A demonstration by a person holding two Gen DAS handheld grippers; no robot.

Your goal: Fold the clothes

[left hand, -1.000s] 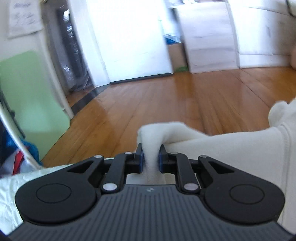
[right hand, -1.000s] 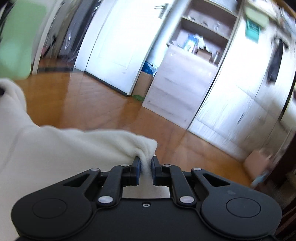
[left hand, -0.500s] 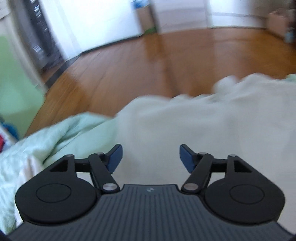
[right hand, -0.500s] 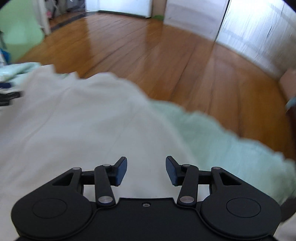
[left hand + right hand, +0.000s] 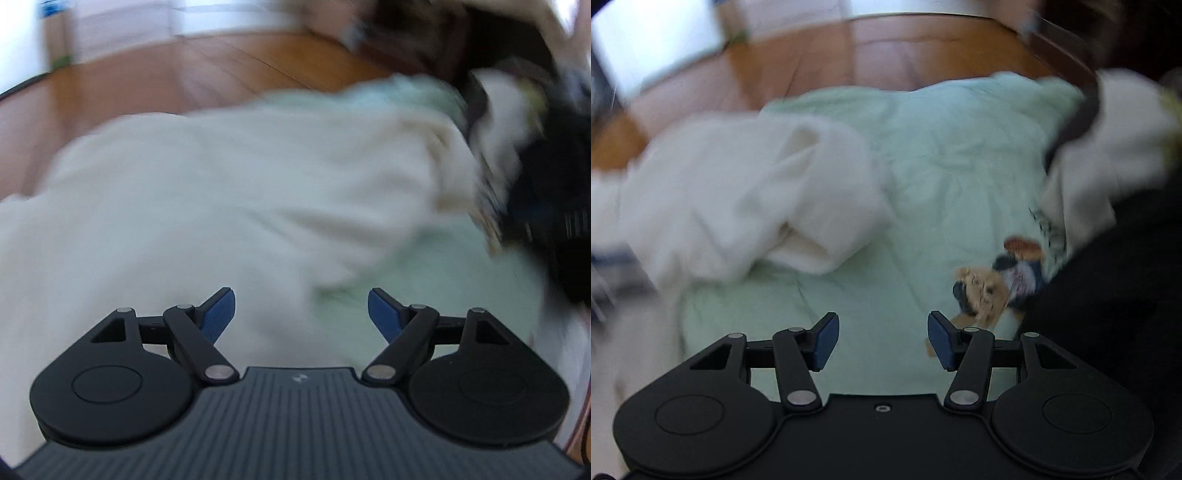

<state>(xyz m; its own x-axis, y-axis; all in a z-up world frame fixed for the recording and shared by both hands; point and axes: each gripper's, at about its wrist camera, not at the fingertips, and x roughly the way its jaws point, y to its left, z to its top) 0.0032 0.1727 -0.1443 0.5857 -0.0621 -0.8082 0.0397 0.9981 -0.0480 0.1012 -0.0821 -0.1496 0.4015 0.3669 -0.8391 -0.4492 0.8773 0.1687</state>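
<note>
A cream fleece garment lies spread on a pale green bedsheet; both views are blurred by motion. My left gripper hovers over the garment's near edge, jaws opening, nothing between them. In the right wrist view the same garment lies bunched at the left on the sheet. My right gripper is over bare sheet, jaws opening and empty.
A pile of other clothes, white and black, sits at the right, with a bear print showing beside it. Wooden floor lies beyond the bed's far edge. The dark clothes pile shows at the right of the left wrist view.
Both grippers let go of the cream garment's corners and opened. Both swung down and towards the right, so the views now look onto the bed with the garment lying on it.
</note>
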